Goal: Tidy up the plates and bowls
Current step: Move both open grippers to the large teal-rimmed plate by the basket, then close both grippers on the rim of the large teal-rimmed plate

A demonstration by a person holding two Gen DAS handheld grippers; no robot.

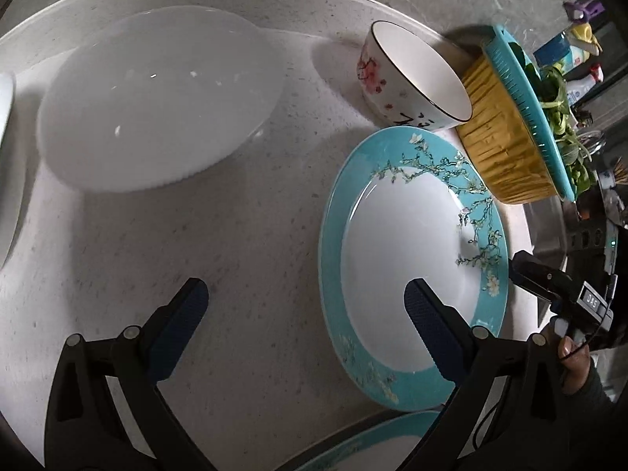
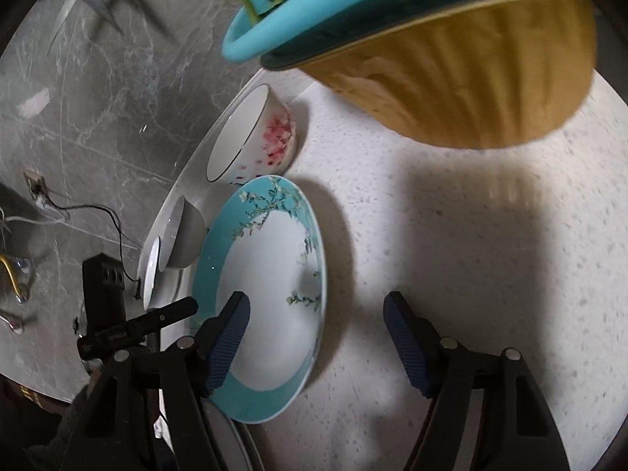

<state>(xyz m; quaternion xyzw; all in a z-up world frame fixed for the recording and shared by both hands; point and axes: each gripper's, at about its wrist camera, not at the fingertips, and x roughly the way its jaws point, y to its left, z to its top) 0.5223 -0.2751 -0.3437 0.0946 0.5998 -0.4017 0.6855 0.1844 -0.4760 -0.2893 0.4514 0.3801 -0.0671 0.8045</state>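
Observation:
A teal-rimmed plate (image 1: 412, 267) (image 2: 267, 274) with a blossom pattern lies on the speckled white counter. My left gripper (image 1: 306, 298) stands open over its left rim, one finger above the plate and the other above bare counter. My right gripper (image 2: 318, 314) is open across the opposite rim in the same way. Neither gripper's pads press on the plate. Behind the plate stands a floral bowl (image 1: 412, 74) (image 2: 251, 137). A white dish (image 1: 157, 98) sits at the far left. A grey bowl (image 2: 184, 235) and a small white dish (image 2: 151, 271) show in the right wrist view.
A yellow ribbed bowl (image 1: 510, 145) (image 2: 471, 78) holding a teal colander of greens (image 1: 549, 117) stands close beside the plate and the floral bowl. A second teal plate (image 1: 373, 443) shows at the near edge. Bottles (image 1: 577, 59) crowd the far right. The grey marble wall (image 2: 98, 98) is behind.

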